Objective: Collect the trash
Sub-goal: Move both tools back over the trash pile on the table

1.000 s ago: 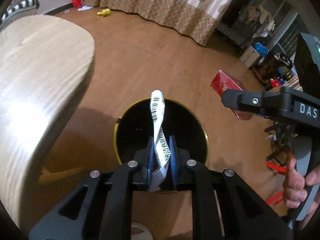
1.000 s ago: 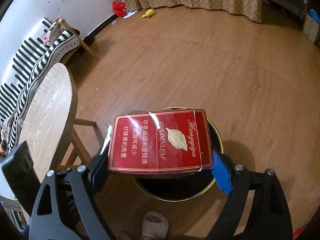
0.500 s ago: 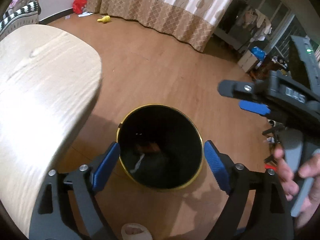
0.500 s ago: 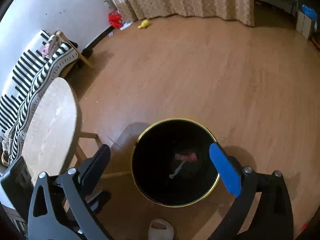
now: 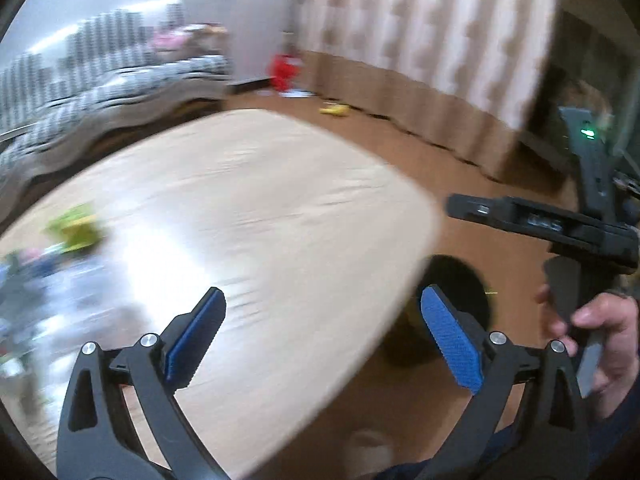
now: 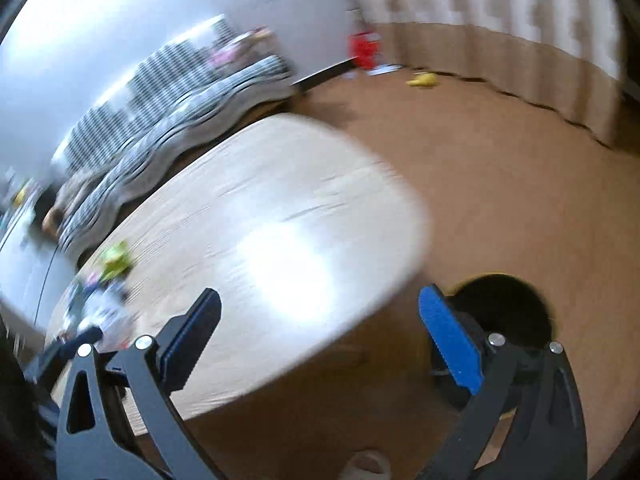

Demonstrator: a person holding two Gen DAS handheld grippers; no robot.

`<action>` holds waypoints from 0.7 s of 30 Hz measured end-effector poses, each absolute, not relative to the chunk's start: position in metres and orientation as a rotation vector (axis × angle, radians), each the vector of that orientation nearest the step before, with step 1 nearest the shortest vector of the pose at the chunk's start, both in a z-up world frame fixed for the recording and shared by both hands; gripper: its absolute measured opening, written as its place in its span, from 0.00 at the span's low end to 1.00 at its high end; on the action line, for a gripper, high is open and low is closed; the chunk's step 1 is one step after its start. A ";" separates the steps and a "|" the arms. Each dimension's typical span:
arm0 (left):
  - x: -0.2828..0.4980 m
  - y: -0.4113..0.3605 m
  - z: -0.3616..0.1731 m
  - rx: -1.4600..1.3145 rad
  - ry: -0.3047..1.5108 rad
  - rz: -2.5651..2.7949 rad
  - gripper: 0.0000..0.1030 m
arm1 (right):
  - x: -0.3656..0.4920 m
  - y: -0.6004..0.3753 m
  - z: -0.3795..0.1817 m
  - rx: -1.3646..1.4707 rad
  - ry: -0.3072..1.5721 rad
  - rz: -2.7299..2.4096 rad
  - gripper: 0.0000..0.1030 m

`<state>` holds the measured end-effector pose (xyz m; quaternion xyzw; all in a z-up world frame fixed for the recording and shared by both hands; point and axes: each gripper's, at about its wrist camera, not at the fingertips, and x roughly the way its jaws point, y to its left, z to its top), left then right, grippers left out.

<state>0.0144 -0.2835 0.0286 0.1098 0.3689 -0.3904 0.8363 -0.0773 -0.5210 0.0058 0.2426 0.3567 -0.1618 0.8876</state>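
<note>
Both views are motion-blurred. My left gripper [image 5: 320,338] is open and empty, over the near edge of the light wood table [image 5: 260,208]. My right gripper [image 6: 320,336] is open and empty too, above the same table [image 6: 280,216]. The black bin with a gold rim [image 6: 508,312] stands on the floor to the right of the table; in the left wrist view it [image 5: 460,284] is partly hidden by the table edge. Blurred litter, a green piece [image 5: 78,228] among it, lies at the table's left end [image 6: 114,260]. The right gripper's body [image 5: 560,228] shows at the right.
A striped sofa [image 6: 180,92] runs behind the table. A red bag [image 6: 362,48] and a yellow object [image 6: 422,79] lie on the brown floor by the curtain [image 6: 520,32]. A foot [image 6: 366,466] shows at the bottom.
Both grippers opened and dropped the barcode strip and the red cigarette pack into the bin. Since then both have swung left and up from the bin toward the table.
</note>
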 end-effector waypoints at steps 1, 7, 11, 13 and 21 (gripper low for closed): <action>0.021 -0.264 0.029 0.225 0.780 -0.788 0.93 | -0.061 -0.501 0.005 0.491 0.759 -0.286 0.93; 0.060 -0.140 0.026 0.162 0.790 -0.563 0.93 | 0.006 -0.401 -0.003 0.432 0.842 -0.069 0.93; 0.072 -0.072 0.011 0.144 0.828 -0.480 0.93 | 0.041 -0.345 -0.004 0.381 0.879 0.019 0.93; 0.074 -0.045 0.006 0.149 0.820 -0.430 0.93 | 0.051 -0.323 -0.005 0.362 0.891 0.045 0.93; 0.115 0.026 -0.014 -0.028 0.873 -0.334 0.93 | 0.095 -0.269 -0.014 0.347 0.927 0.114 0.93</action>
